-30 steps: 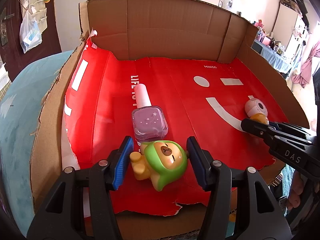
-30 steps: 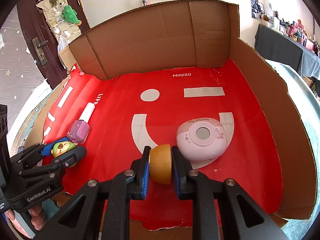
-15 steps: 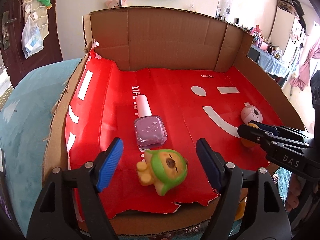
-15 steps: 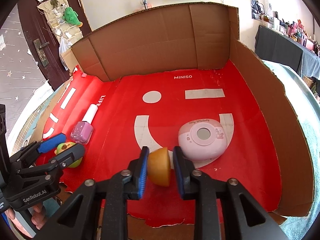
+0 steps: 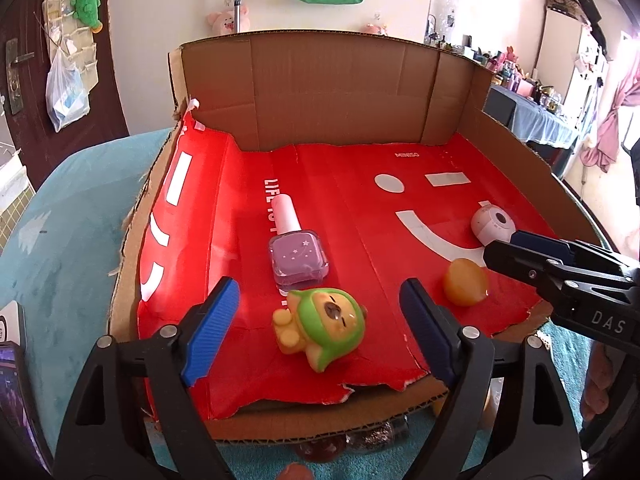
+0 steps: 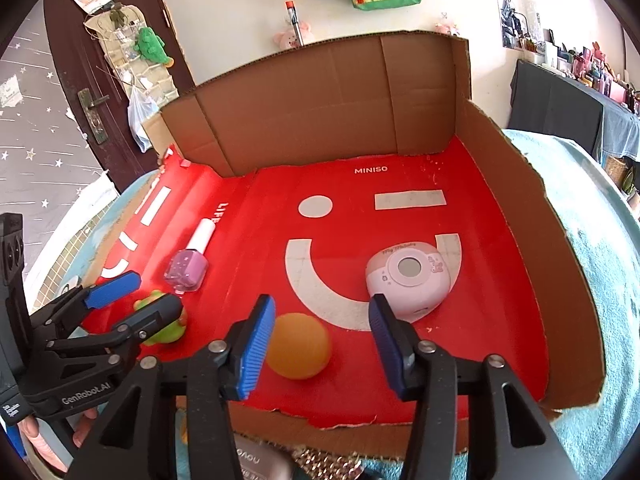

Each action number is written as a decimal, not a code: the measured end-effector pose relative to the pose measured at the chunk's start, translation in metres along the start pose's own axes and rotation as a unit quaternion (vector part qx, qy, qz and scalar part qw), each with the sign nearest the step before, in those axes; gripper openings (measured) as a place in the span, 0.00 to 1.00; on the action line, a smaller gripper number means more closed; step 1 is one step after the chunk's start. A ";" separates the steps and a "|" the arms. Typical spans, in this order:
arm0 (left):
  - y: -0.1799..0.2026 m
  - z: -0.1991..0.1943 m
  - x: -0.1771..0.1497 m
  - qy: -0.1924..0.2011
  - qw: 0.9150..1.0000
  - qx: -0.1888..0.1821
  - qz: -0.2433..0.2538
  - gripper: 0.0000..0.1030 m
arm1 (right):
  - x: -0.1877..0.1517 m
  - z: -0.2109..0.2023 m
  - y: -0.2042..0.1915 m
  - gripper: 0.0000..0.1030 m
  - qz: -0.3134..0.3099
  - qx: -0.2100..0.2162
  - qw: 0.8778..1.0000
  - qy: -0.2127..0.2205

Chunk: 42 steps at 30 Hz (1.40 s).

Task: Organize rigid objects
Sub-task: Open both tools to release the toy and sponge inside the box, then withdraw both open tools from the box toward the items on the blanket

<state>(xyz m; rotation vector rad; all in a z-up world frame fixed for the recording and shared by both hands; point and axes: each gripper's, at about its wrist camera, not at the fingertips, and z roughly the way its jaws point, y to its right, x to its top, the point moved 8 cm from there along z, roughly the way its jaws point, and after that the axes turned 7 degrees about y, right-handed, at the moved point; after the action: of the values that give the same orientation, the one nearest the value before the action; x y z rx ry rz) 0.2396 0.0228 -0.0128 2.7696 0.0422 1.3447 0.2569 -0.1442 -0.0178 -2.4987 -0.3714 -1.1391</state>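
A cardboard box (image 5: 340, 92) lined with red paper holds the objects. A green-hooded toy figure (image 5: 320, 326) lies on its side near the front edge, between the jaws of my left gripper (image 5: 316, 334), which are opening and do not touch it. Behind it lies a purple nail-polish bottle (image 5: 298, 258) with a white cap. An orange ball (image 6: 298, 346) rests on the red floor between the opening jaws of my right gripper (image 6: 320, 346), close to the left pad but free. A pink round device (image 6: 408, 276) sits just beyond the right pad.
The box walls (image 6: 516, 208) stand at the back and sides; the front is low and torn. It rests on a teal cloth surface (image 5: 60, 240). Small items lie under the front edge (image 6: 256, 460). A hand (image 6: 44, 444) holds the left gripper.
Both grippers let go: the left one widened off the toy figure, which stays lying on the floor. The right one released the orange ball, which now rests free, and backed off slightly.
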 end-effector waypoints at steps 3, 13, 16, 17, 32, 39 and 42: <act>0.002 -0.007 0.001 0.007 1.000 0.002 0.004 0.85 | 0.002 -0.009 -0.004 0.57 -0.005 0.002 1.000 0.013; 0.005 -0.027 0.005 0.029 0.999 0.003 0.011 0.98 | 0.006 -0.038 -0.014 0.72 -0.009 0.023 0.998 0.050; 0.008 -0.034 0.005 0.040 0.999 0.006 0.018 1.00 | 0.007 -0.047 -0.016 0.81 -0.011 0.028 0.997 0.064; 0.009 -0.036 0.005 0.043 0.999 0.007 0.020 1.00 | 0.007 -0.050 -0.017 0.84 -0.012 0.029 0.997 0.069; 0.006 -0.069 0.002 0.084 0.996 0.010 0.004 1.00 | 0.003 -0.092 -0.027 1.00 -0.015 0.047 0.991 0.123; 0.005 -0.087 -0.005 0.096 0.995 0.008 -0.007 1.00 | -0.006 -0.111 -0.032 1.00 -0.012 0.051 0.989 0.139; 0.006 -0.095 -0.008 0.100 0.995 0.007 -0.004 1.00 | -0.011 -0.119 -0.034 1.00 -0.009 0.053 0.988 0.142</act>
<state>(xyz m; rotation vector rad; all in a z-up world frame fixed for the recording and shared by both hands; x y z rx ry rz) 0.1603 0.0203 0.0397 2.6325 0.0732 1.6194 0.1574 -0.1664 0.0529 -2.2048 -0.3640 -1.4197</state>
